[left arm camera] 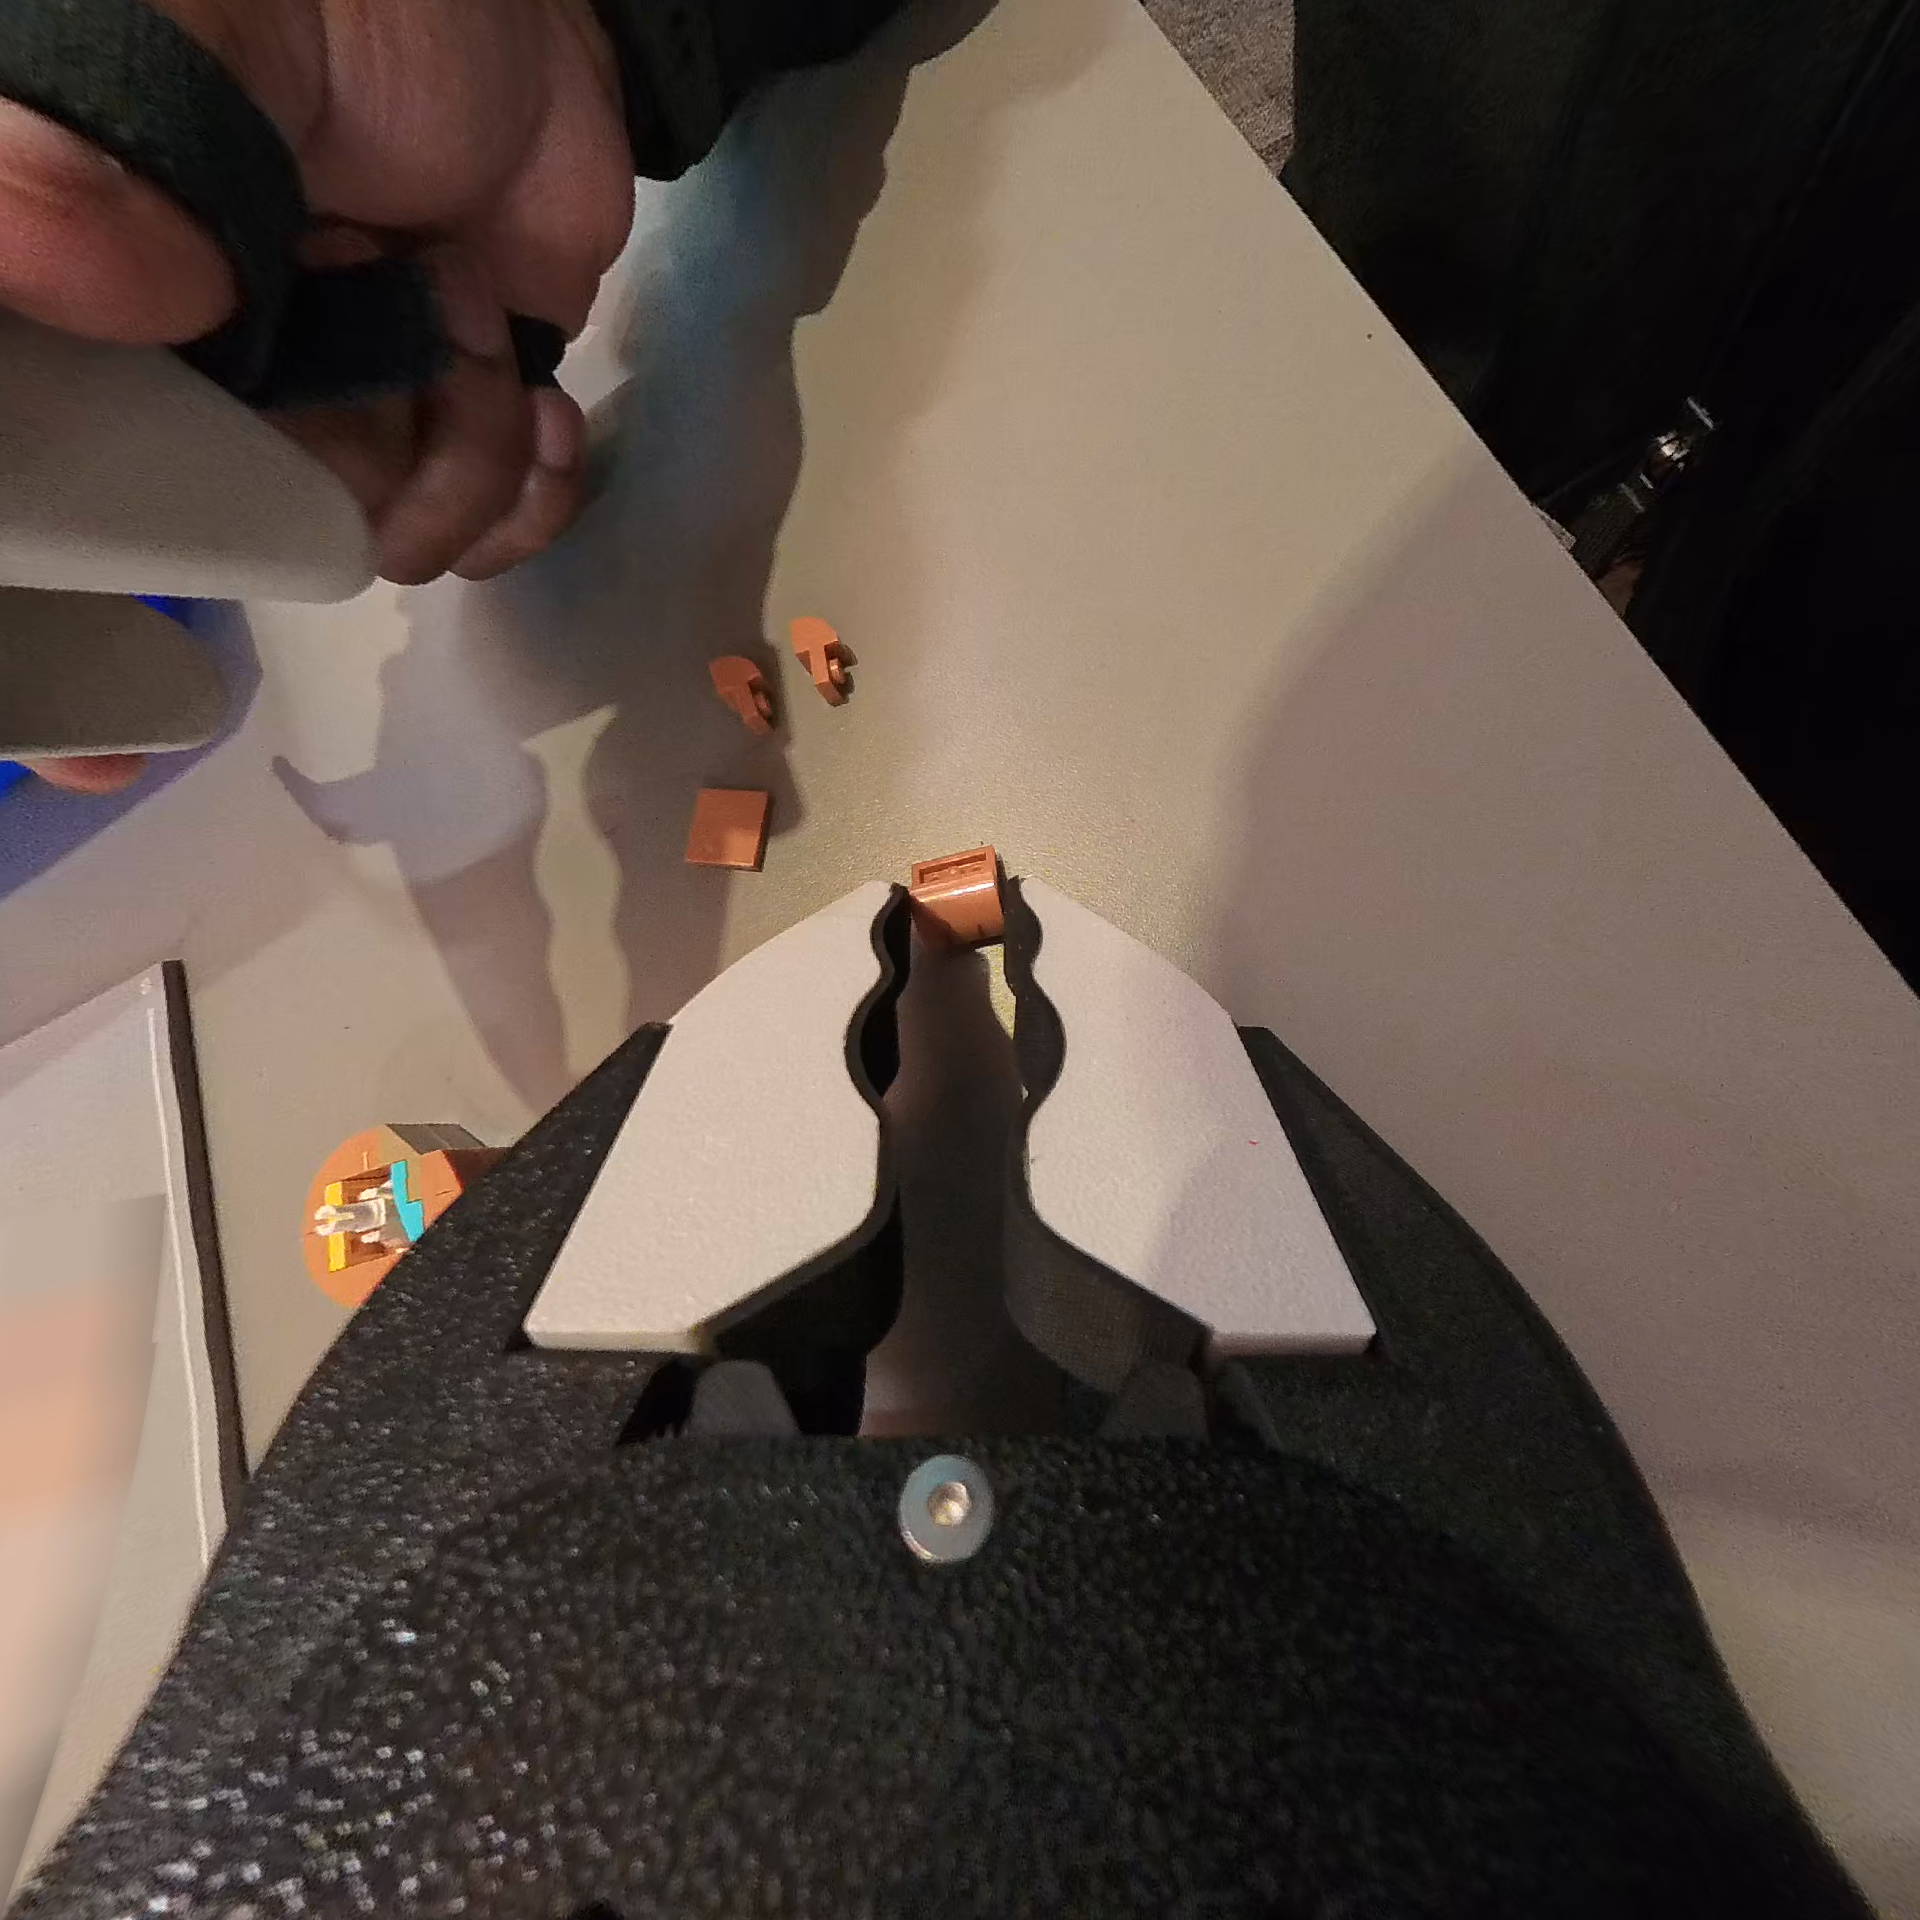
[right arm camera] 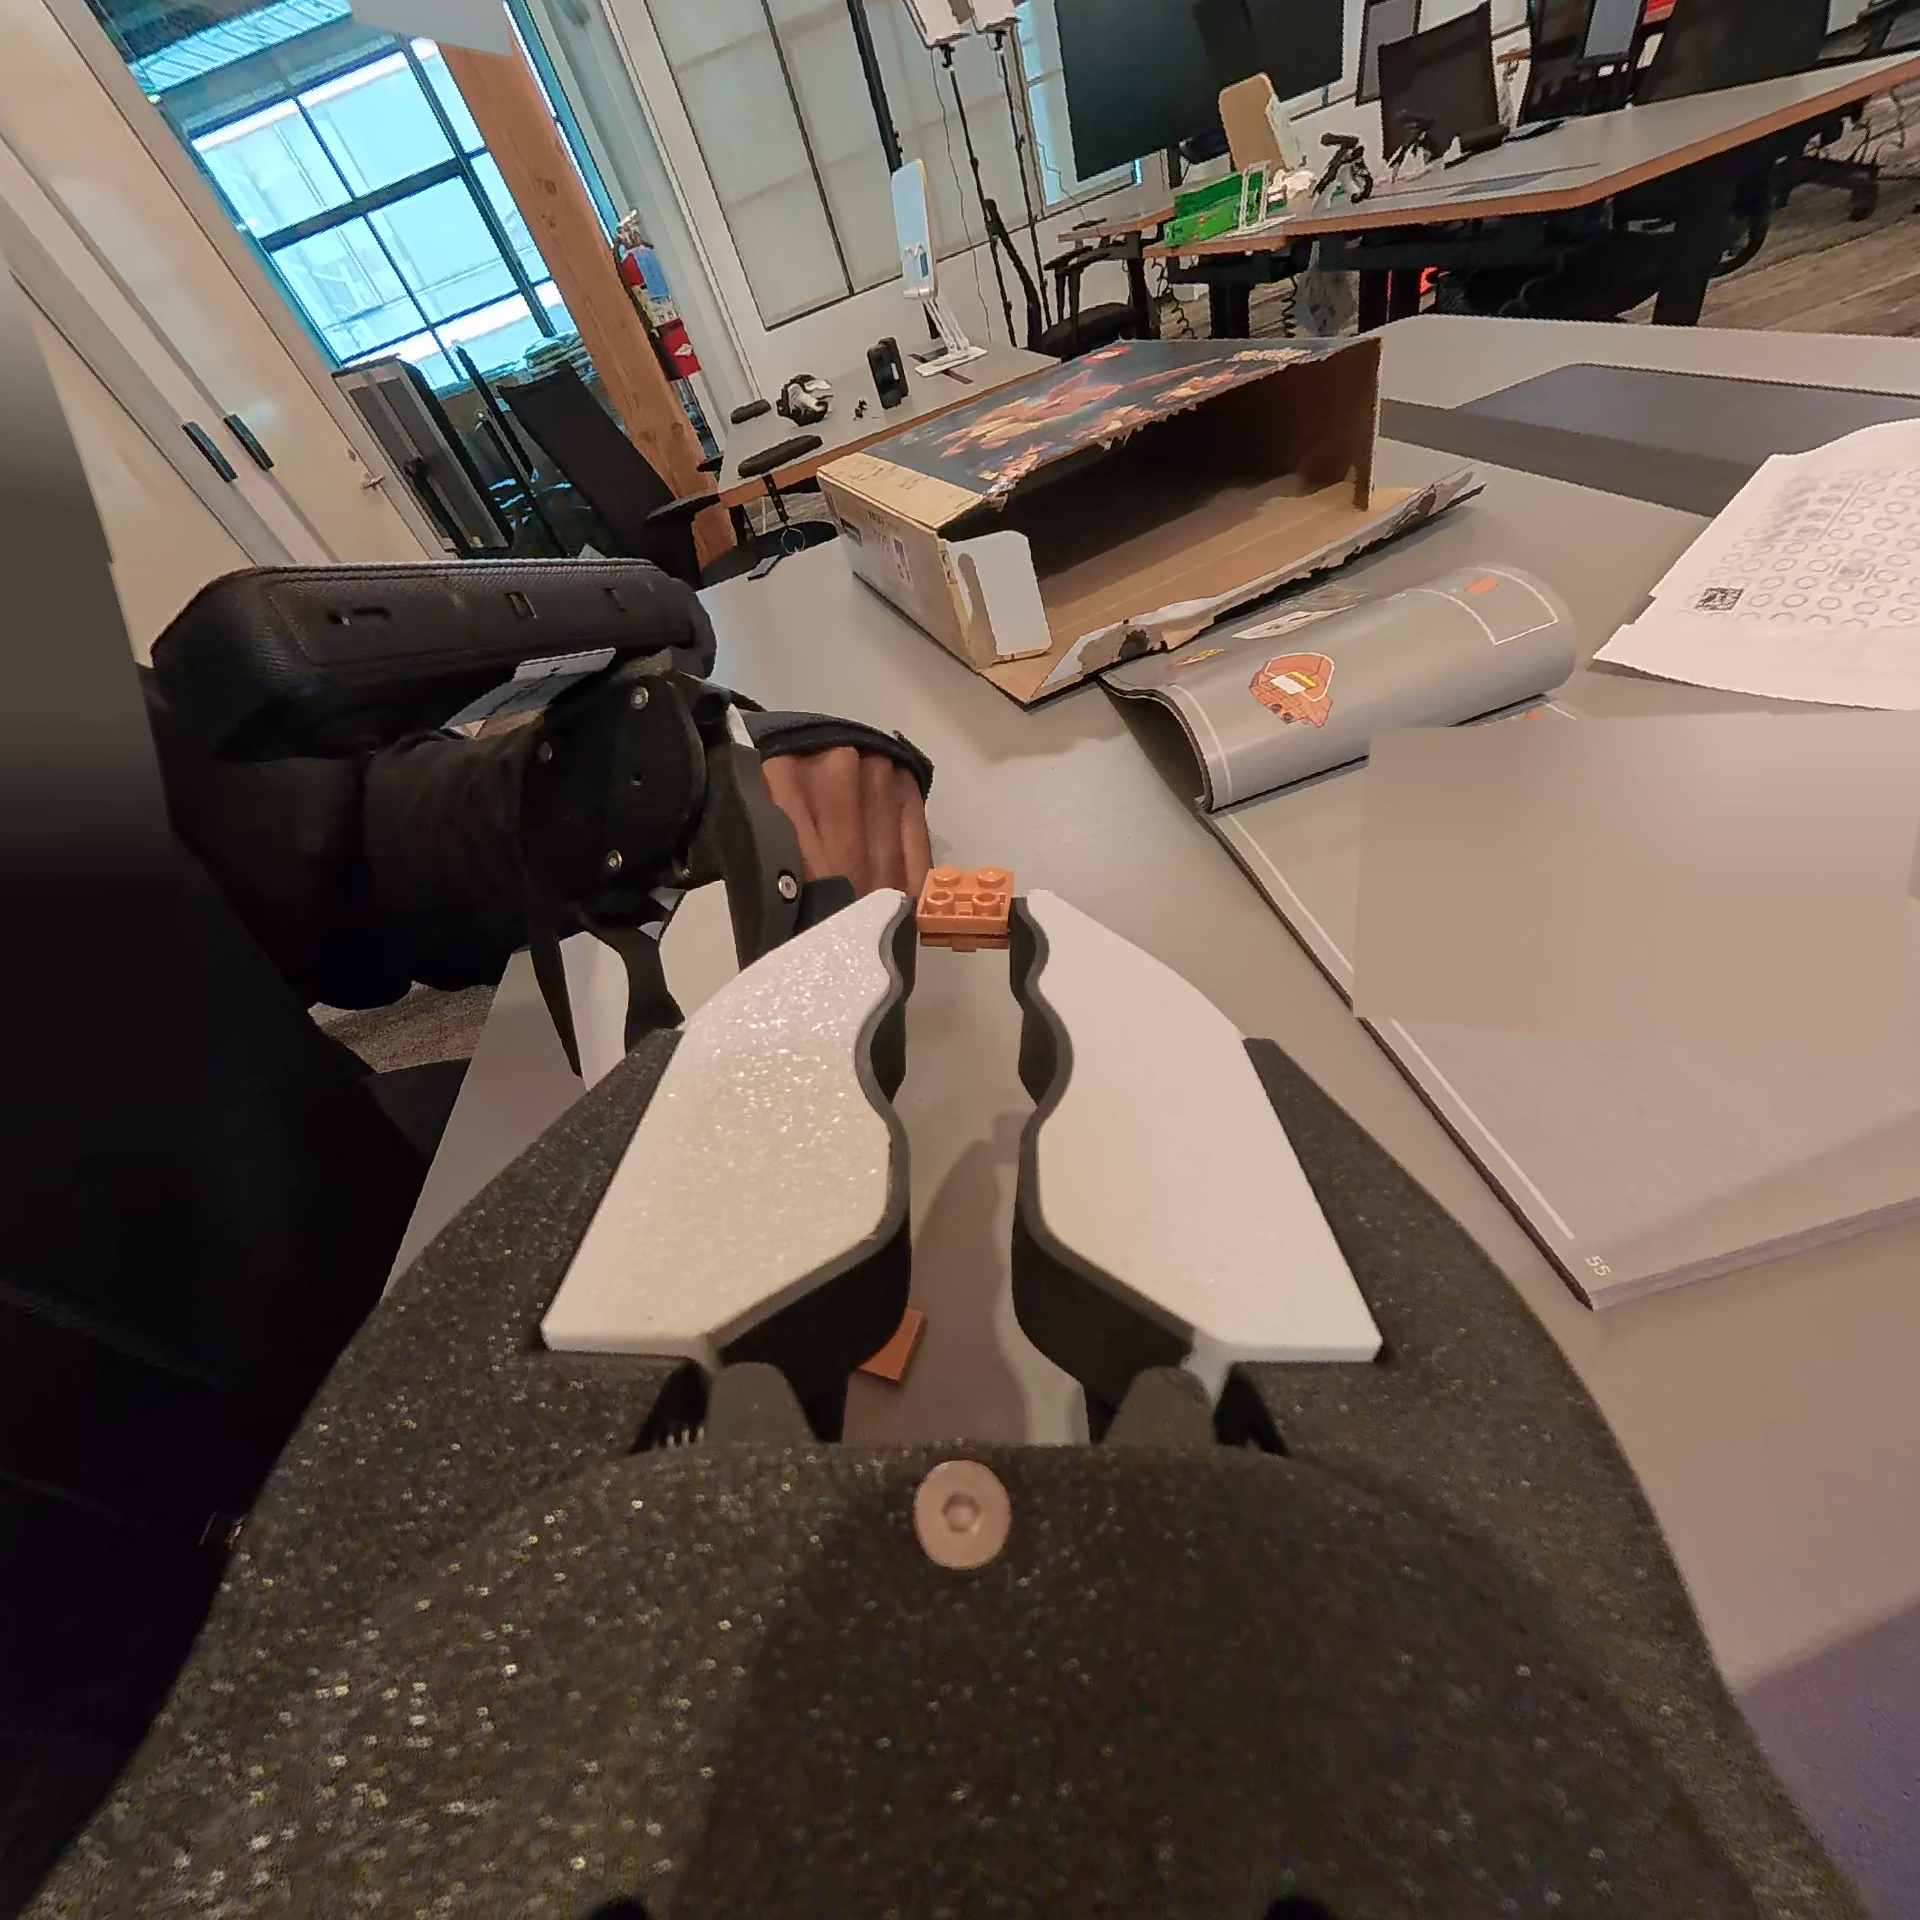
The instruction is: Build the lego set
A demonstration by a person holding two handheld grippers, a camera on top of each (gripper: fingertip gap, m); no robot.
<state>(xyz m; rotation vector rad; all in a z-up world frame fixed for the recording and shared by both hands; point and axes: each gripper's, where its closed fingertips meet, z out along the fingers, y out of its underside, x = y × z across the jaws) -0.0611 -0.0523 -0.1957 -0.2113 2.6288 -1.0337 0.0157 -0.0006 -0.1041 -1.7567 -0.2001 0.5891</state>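
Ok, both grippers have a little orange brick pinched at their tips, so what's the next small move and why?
Probably bring the two pieces together. The left gripper pinches a small orange curved-slope brick just above the pale tabletop, and the right gripper clamps a small orange studded plate piece, studs upward. Both seem firmly held, so aligning slope over studs looks sensible.

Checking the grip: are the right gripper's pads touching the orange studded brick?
Touching. The right wrist view shows the orange studded brick clamped between both fingertips of the right gripper, no gap either side.

2 close wrist views along fingers, sharing the table (left arm camera: 1195, 623)
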